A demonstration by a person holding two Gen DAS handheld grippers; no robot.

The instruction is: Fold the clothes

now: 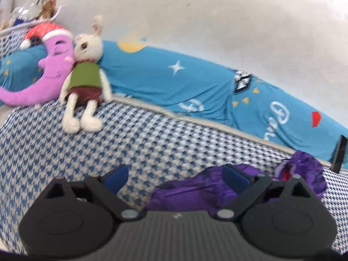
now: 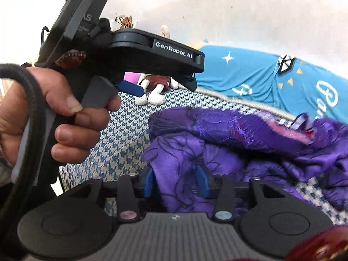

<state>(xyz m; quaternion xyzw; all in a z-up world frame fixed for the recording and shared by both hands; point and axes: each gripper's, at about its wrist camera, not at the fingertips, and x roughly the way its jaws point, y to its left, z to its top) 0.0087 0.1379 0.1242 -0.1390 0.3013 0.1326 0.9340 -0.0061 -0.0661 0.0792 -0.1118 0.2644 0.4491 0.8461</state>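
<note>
Ribbed grey plastic and two round black hinge housings fill the bottom of both wrist views. On the right gripper (image 2: 176, 182), the two blue fingers (image 2: 148, 183) are drawn close and pinch a fold of the purple garment (image 2: 228, 134) between them. The left gripper (image 1: 176, 179) stands spread wide, its two blue pads (image 1: 116, 177) well apart, with nothing between them; its right pad lies against the near edge of the garment (image 1: 195, 192).

That garment is one piece of shiny, satin-like purple cloth with dark line-drawn flowers, crumpled in a heap, showing a paler pink-lilac inside and a small red spot. In the right wrist view it spreads from the fingers out to 3 o'clock.

At 9 to 11 o'clock in the right wrist view, a person's hand (image 2: 65, 117) grips the handle of the left gripper's body (image 2: 156, 56), which bears white lettering and blocks much of the far bed. A thick black cable (image 2: 28, 108) loops over the wrist.

Everything rests on a bedcover (image 1: 152, 134) woven in blue and white houndstooth. Beyond it, from 12 to 3 o'clock in the left wrist view, lies a turquoise quilt (image 1: 174, 80) printed with stars, triangles and white script, against a plain white wall (image 1: 217, 10).

At 10 o'clock sit two soft toys, touching: a pink crescent moon (image 1: 52, 69) in a red cap, and a cream knitted rabbit (image 1: 84, 80) in a green top and maroon shorts. A white mesh basket (image 1: 13, 37) stands behind them. One dark flat object (image 1: 340, 154) leans at 3 o'clock.
</note>
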